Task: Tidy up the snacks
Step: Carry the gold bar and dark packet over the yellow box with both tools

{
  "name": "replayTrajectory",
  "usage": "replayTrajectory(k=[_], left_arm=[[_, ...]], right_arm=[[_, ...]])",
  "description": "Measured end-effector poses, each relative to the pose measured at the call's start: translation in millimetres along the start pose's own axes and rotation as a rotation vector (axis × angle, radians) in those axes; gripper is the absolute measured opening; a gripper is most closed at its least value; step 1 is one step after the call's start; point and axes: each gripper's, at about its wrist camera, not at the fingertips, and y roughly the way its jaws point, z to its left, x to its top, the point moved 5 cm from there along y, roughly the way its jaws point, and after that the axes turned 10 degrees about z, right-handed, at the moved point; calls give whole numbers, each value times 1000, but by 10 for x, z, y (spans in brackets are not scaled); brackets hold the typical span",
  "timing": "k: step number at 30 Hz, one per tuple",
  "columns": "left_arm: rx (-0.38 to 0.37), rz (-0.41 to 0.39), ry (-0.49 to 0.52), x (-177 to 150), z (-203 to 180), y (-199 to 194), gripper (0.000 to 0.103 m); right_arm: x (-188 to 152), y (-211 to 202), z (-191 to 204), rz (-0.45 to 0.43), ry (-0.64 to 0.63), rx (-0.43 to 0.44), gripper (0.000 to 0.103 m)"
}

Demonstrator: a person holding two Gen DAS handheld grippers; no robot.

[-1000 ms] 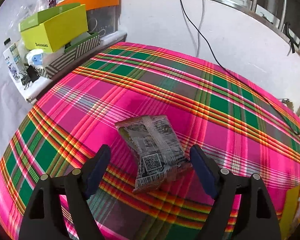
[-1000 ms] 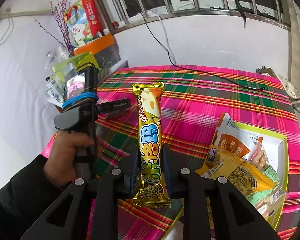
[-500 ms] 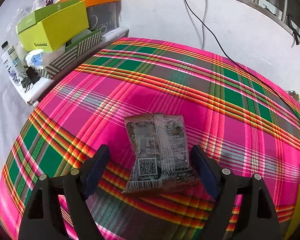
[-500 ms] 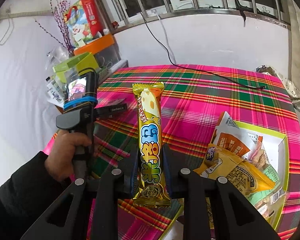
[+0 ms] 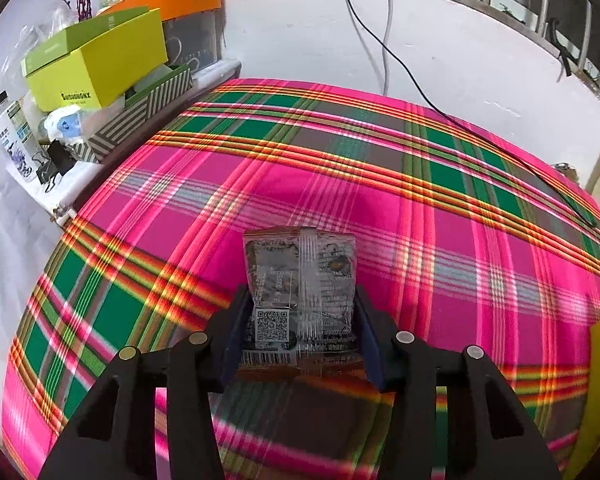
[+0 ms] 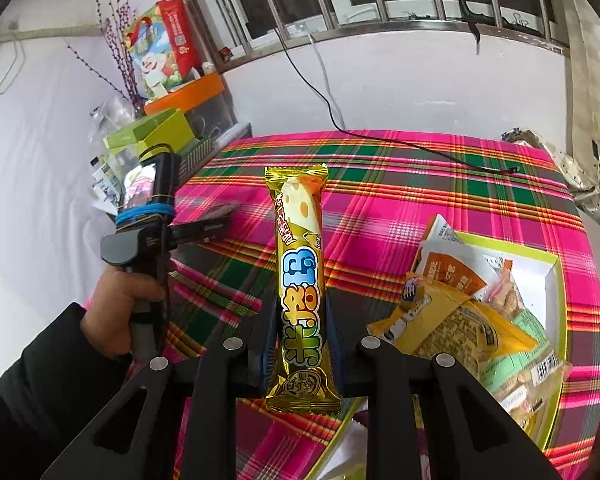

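Note:
A dark clear-fronted snack packet (image 5: 300, 272) with a QR code lies on the plaid tablecloth (image 5: 380, 200). My left gripper (image 5: 300, 300) is closing around it, and both blue pads touch the packet's lower sides. In the right wrist view my right gripper (image 6: 300, 312) is shut on a long gold snack bar (image 6: 298, 240), held upright above the table. To its right stands a green-rimmed white tray (image 6: 552, 264) with several snack bags in it. A person's hand (image 6: 120, 304) grips the left gripper's handle at the left.
On a ledge left of the table stand a yellow-green box (image 5: 96, 64), an orange-lidded bin (image 5: 188, 4), a striped box (image 5: 140, 108) and a bottle (image 5: 12, 136). A black cable (image 5: 480, 136) crosses the table's far side. The white wall is close behind.
The left gripper's jaws have come in from wide open onto the packet's sides, and the packet now sits straight between them. The right gripper and its bar have not moved.

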Motion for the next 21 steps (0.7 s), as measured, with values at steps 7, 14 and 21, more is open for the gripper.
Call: replayTrajectory(k=[7, 14, 21], left_arm=[[-92, -43, 25, -293, 48, -346, 49], [-172, -77, 91, -741, -48, -804, 49], [-234, -97, 135, -1149, -168, -1209, 49]], right_arm=[[-126, -108, 14, -13, 11, -11, 20], [-288, -269, -13, -35, 41, -26, 20], [-516, -521, -80, -62, 85, -42, 20]])
